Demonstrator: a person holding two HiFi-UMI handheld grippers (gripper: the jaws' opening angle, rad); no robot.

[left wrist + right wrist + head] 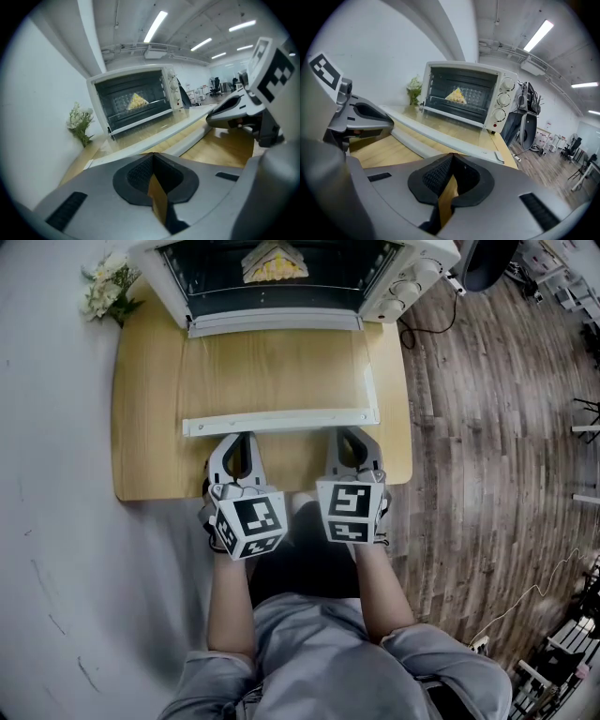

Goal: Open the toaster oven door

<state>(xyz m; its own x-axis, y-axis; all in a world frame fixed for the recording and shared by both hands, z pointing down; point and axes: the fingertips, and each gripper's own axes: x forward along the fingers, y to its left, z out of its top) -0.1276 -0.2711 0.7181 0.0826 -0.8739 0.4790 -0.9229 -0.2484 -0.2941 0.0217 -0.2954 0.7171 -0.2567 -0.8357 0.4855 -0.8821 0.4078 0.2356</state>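
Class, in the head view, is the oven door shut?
No, the door lies folded down flat over the table, leaving the oven open.

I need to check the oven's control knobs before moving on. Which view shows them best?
The right gripper view: the three knobs face the camera on the toaster oven front panel. The head view catches the knobs from above, foreshortened at the frame's top. The left gripper view shows the knobs only edge-on and small.
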